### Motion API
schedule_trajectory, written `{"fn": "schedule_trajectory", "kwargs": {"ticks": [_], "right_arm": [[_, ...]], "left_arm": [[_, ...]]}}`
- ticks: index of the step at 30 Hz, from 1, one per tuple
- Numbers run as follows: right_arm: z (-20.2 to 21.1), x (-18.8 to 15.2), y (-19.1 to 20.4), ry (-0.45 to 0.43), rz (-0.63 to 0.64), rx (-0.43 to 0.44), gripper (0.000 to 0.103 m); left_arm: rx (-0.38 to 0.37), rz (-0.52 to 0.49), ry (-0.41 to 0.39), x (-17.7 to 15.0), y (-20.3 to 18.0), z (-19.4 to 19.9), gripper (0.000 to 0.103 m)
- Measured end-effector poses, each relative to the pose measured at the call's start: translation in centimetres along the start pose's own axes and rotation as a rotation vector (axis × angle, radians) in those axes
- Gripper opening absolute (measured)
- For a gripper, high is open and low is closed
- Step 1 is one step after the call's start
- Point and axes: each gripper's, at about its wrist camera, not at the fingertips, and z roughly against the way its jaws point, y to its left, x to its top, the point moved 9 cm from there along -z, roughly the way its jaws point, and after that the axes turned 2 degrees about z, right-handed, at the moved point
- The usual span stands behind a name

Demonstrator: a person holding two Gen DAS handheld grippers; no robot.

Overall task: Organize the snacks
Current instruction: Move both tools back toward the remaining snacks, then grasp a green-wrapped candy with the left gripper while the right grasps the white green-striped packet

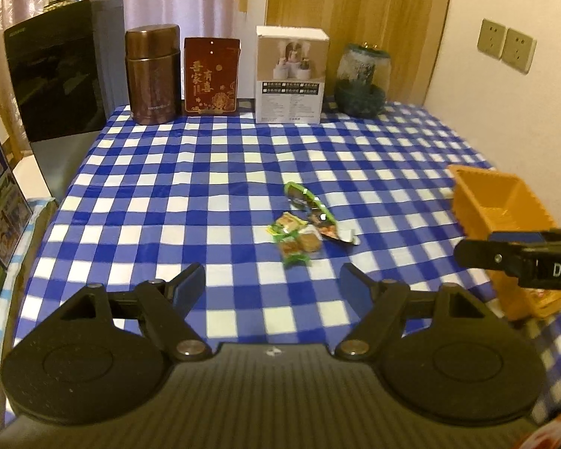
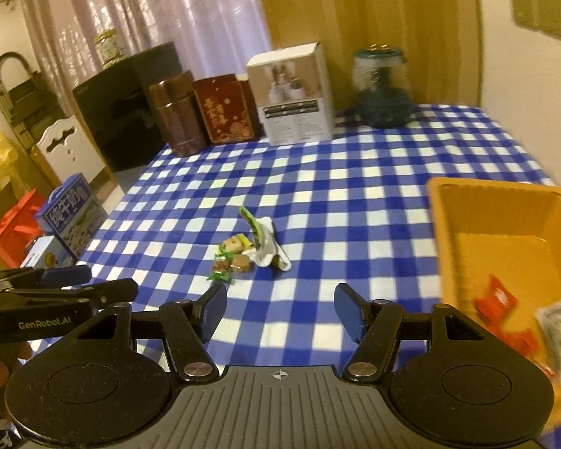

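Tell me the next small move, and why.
Probably ease the right gripper forward and down to the snack pile on the cloth. Both grippers are open and empty, the pile lies just ahead of its fingers, and the orange bin beside it already holds a few packets.

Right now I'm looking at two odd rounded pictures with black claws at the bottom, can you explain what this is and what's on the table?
Those claws are hand-held tools, one per hand, each with a fisheye camera looking along its fingers. One picture is from the left gripper, the other from the right gripper. Both are open and hold nothing. On the checked tablecloth lies a small pile of wrapped snacks. To the right is an orange bin with a few packets inside. Tins and boxes stand along the far edge.
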Motion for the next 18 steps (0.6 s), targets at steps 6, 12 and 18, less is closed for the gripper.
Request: {"fn": "schedule_trajectory", "kwargs": {"ticks": [6, 12, 18], "right_arm": [[-5.7, 0.9, 0.0, 0.025, 0.025, 0.063, 0.064], [-10.6, 1.8, -0.1, 0.029, 0.049, 0.119, 0.063], [-13.8, 2.5, -0.9, 0.030, 0.032, 0.139, 0.051]], "left_arm": [[0.000, -0.014, 0.022, 0.4, 1.4, -4.2, 0.077], [0.015, 0.003, 0.027, 1.1, 2.8, -7.5, 0.077], [-0.002, -0.007, 0.054, 1.5, 2.7, -10.3, 0.076]]}}
